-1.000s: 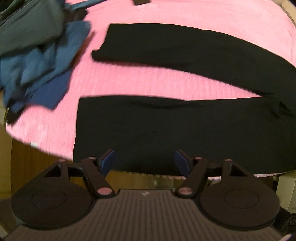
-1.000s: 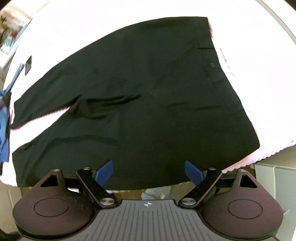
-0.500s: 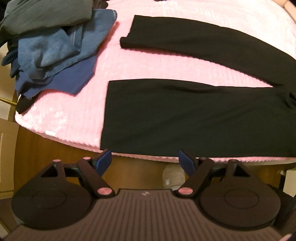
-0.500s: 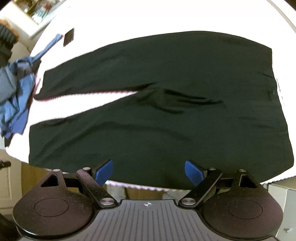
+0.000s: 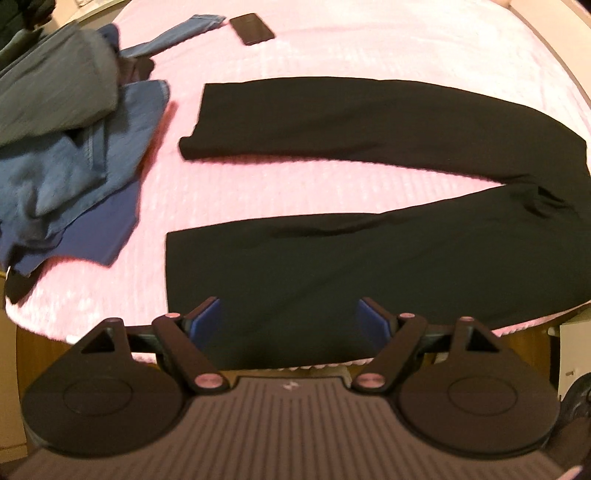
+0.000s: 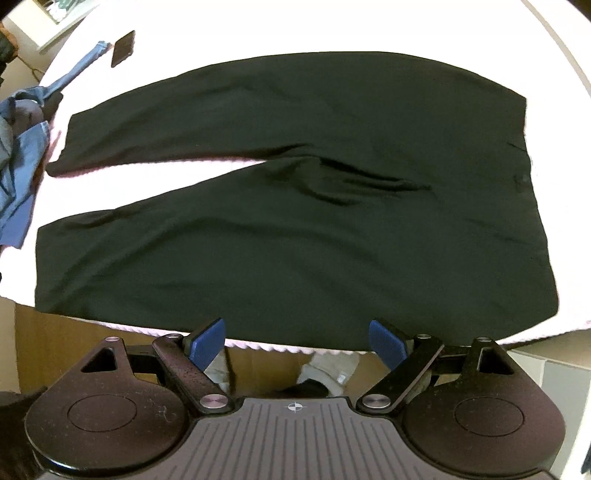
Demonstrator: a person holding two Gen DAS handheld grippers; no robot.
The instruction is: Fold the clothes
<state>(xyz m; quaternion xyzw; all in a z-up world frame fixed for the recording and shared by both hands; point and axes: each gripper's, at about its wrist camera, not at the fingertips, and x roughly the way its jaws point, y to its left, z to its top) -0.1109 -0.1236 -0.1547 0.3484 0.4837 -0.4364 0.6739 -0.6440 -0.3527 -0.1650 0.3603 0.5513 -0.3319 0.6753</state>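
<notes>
Left hand-held gripper and right hand-held gripper pointing down, jaws apart, over black trousers

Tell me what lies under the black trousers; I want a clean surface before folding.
The black trousers lie spread flat on a pink bedcover, which shows all around them and between the legs. Whatever sits directly beneath the fabric is covered.

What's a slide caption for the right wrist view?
Open right gripper above black trousers spread flat, legs apart, on the bed.
</notes>
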